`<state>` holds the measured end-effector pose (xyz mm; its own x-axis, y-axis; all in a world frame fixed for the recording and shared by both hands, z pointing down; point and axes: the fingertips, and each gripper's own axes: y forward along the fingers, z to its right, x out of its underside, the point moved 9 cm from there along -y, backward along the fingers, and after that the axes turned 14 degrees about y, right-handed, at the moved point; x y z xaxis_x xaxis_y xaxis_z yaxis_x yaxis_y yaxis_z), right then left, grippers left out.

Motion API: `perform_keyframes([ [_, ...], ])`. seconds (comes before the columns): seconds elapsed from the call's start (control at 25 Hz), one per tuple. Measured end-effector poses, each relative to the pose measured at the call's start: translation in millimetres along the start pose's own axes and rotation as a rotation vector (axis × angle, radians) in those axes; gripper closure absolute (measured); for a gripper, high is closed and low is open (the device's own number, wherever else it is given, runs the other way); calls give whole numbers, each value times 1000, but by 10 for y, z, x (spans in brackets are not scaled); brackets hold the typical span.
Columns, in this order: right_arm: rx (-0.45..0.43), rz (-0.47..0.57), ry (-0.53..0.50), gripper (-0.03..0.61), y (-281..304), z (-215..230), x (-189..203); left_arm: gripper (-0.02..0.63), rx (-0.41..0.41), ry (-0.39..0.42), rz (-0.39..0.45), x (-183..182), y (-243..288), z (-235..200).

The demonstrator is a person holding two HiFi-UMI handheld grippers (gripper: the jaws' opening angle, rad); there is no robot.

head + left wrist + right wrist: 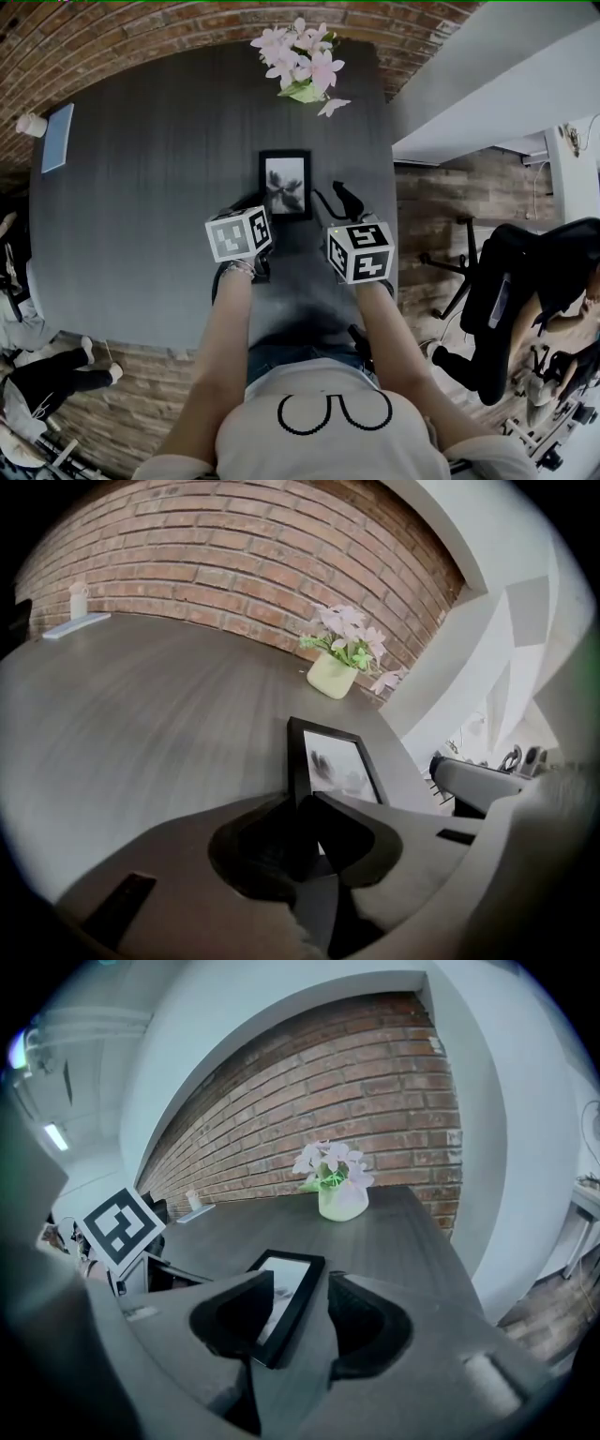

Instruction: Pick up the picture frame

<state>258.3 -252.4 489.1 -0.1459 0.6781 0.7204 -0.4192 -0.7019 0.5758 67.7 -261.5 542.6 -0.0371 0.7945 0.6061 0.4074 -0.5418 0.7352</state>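
The picture frame (285, 184) lies flat on the table (141, 187), its near end between the two tools. The left gripper (306, 803) is pinched on its left rail; the right gripper (300, 1290) stands with jaws apart astride the right corner, likely so both sides lift the thin frame level

Dark grey desk (141, 187) w/ grained top, set against a red brick wall (141, 28). Far edge, approx. centre: 1 pale vase (331, 675) of pink flowers (302, 56). Far left corner: 1 small white cup (31, 125), w/ a light blue notebook (58, 138) flat just beside it. Right of desk, on wood floor (422, 216): black office chair (511, 281). Lower left: a person's legs (66, 375).
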Motion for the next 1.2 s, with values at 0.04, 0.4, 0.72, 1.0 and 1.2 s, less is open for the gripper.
perform_keyframes([
  [0.04, -4, -5, 4, 397, 6, -3, 3, 540, 11, -16, 1, 2, 3, -11],
  [0.4, -24, -28, 63, 391, 28, -10, 2, 541, 159, -144, 2, 11, 2, -172],
  [0.72, -111, -92, 203, 387, 230, -35, -63, 541, 204, -176, -9, 4, -1, -211],
  [1.0, -143, -165, 350, 387, 476, 20, 13, 541, 210, -182, -10, 3, 10, -221],
  [1.2, -193, -216, 504, 387, 624, 72, 130, 541, 215, -185, -13, 0, 10, -226],
])
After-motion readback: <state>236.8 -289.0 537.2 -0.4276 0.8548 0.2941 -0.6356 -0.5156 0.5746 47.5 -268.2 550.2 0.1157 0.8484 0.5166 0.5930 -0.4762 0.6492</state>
